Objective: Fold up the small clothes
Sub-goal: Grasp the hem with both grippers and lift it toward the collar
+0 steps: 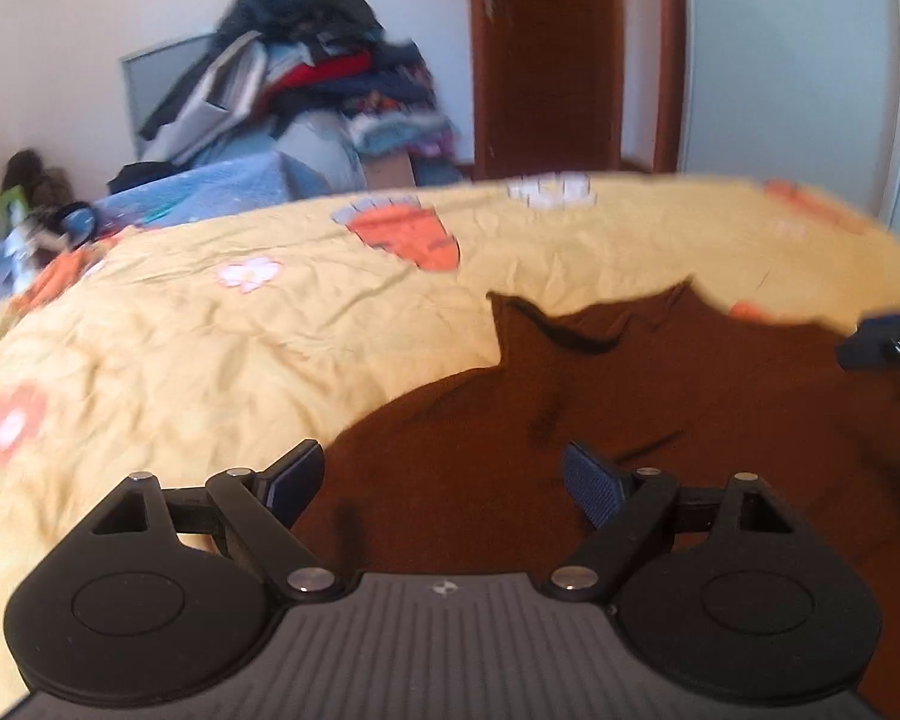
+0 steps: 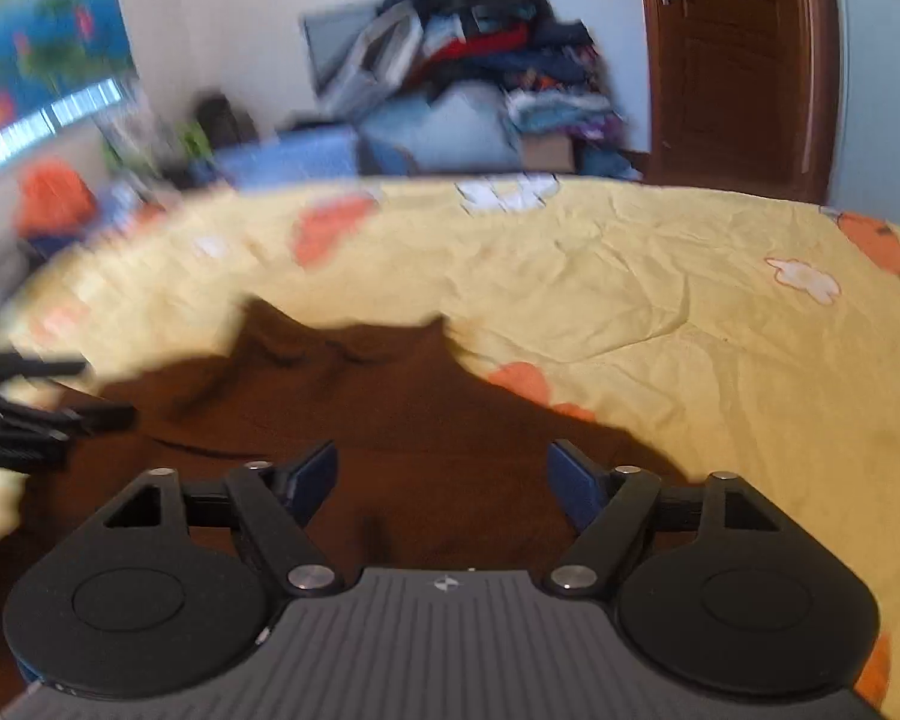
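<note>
brown garment (image 1: 660, 396) lies spread on bed (image 1: 210, 348) near its front edge, not yet folded; left hand-held gripper (image 1: 444, 480) & right hand-held gripper (image 2: 444, 480) both spread wide, empty.

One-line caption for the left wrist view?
Open left tongs above a brown garment spread on a yellow bedspread; nothing between the jaws.

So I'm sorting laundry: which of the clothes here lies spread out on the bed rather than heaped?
The brown garment, flat on the yellow sheet right before both tongs; the others sit heaped in a pile by the far wall.
</note>
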Available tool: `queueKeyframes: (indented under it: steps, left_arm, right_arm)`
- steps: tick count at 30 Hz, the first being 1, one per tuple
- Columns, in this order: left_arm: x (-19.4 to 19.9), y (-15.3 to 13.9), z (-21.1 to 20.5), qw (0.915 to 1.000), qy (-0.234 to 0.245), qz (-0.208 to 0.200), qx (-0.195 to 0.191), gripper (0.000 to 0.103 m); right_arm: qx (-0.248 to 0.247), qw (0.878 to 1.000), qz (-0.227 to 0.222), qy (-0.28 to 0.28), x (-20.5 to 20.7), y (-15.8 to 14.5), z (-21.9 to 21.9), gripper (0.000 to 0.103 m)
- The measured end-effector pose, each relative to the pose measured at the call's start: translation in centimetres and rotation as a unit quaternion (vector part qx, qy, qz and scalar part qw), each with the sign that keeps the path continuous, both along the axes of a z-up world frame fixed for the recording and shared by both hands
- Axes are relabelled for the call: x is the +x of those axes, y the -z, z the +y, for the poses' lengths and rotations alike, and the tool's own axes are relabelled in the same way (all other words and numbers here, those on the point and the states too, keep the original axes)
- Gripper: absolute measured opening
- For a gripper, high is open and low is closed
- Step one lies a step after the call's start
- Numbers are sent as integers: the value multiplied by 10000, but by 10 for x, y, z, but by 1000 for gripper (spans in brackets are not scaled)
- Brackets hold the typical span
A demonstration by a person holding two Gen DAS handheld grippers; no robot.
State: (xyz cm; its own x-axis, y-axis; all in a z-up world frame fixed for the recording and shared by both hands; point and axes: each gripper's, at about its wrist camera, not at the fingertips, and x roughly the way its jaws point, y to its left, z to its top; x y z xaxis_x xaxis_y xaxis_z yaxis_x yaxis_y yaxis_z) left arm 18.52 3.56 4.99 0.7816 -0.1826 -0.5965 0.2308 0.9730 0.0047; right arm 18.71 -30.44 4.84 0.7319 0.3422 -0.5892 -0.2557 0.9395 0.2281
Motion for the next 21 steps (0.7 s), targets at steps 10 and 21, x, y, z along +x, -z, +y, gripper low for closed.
queueKeyframes:
  steps: [10,21]
  left_arm:
    - [-92,35,80,9612,-1290,978,-2235,90]
    - [-89,34,65,9857,-1272,822,-738,13]
  right_arm:
    - [499,9892,764,1145,-84,38,-71,77]
    - [-161,9945,651,801,-69,45,-48,15]
